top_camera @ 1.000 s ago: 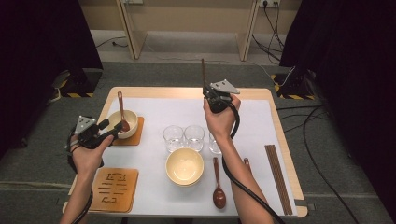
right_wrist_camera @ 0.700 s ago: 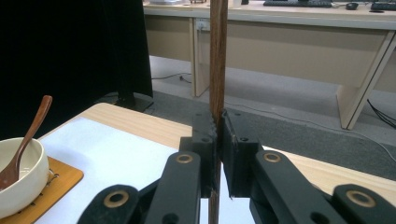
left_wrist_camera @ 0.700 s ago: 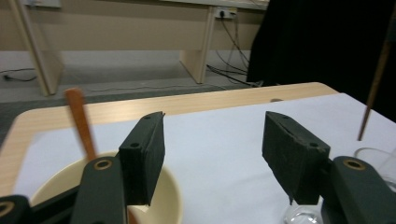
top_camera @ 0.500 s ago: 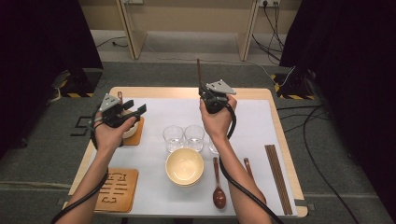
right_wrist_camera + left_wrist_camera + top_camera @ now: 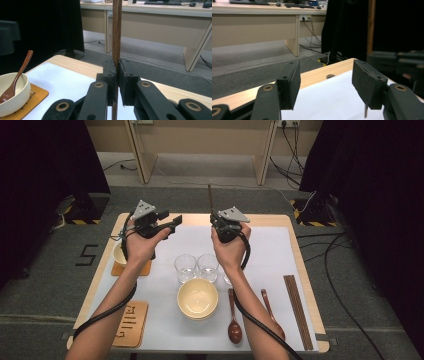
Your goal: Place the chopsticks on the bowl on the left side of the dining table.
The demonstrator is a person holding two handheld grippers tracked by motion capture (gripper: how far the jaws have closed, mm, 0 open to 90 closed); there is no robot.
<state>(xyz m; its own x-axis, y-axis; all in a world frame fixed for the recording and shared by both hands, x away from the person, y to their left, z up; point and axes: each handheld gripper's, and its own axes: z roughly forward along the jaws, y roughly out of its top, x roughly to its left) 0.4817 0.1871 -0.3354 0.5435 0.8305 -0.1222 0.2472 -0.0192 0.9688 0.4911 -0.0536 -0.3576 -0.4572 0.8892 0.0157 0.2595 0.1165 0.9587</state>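
Change first: my left gripper [image 5: 176,222] has lifted away from the small bowl [image 5: 119,254] at the table's left edge and now hangs mid-air, jaws wide and empty, facing the right gripper [image 5: 214,215]. I judge a handover coming. Right jaws pinch one dark wooden chopstick [image 5: 116,30], slim, square-edged, upright over the far table edge.

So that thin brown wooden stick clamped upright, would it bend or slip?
The thin brown wooden stick looks straight and rigid, so probably stiff. The right gripper pinches it across a narrow smooth face, so it might pivot or slide. Likely very light.
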